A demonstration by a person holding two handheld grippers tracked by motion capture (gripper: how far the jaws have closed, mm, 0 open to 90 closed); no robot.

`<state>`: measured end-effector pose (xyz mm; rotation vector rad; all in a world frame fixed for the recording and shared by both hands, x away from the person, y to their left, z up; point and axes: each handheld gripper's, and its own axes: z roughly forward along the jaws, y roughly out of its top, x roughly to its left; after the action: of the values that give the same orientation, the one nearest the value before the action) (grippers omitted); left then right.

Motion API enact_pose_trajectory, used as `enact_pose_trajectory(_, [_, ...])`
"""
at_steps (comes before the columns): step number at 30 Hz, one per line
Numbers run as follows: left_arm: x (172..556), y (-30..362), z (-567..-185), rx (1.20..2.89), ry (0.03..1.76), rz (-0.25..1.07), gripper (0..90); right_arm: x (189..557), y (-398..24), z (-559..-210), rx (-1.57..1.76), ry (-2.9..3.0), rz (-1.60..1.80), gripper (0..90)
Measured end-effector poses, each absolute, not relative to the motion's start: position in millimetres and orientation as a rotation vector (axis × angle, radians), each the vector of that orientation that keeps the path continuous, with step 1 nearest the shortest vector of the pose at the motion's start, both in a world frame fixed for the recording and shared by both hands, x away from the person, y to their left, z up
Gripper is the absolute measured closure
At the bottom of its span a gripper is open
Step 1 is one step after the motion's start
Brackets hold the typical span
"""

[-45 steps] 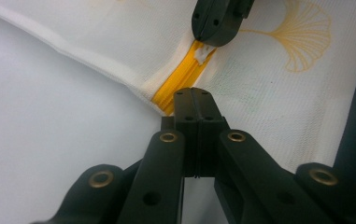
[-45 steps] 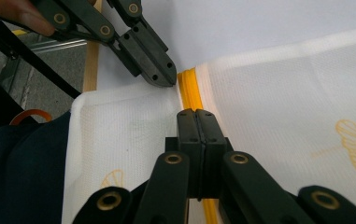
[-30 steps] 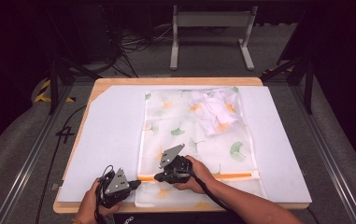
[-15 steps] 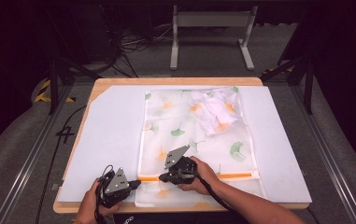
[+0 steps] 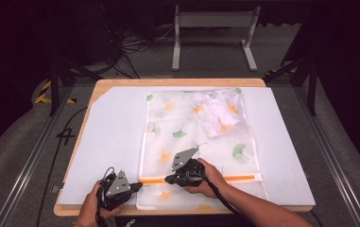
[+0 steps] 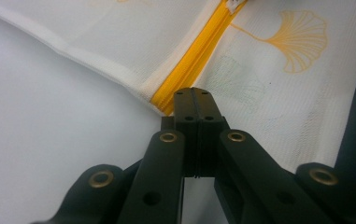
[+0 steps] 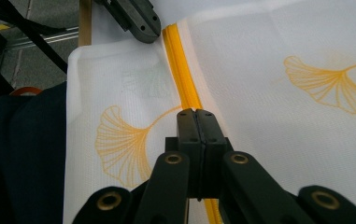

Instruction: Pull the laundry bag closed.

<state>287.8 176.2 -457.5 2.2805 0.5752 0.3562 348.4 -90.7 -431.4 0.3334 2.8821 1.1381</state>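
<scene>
Rightward along the zipper (image 5: 201, 179) the right gripper (image 5: 169, 179) has crept; the left gripper (image 5: 137, 186) holds its end. Both are clenched on the zipper, which runs left-right across the bag's (image 5: 192, 137) near edge — right gripper nearer its unzipped length.

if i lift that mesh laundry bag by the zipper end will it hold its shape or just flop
Probably flop: the mesh bag is thin fabric lying flat, bunched at its far corner. Likely light, since it is see-through. The orange zipper looks like its stiffest line and may resist folding a little.

Both hands low at the near edge, left claw (image 5: 137, 186) and right claw (image 5: 169, 179) each with jaws pressed together, tips facing.
</scene>
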Motion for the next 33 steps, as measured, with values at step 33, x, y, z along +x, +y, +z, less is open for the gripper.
enact_pose_trajectory(33, [288, 177, -458, 2.274, 0.573, 0.353, 90.0, 345, -124, -433, 0.393, 2.848, 1.17, 90.0])
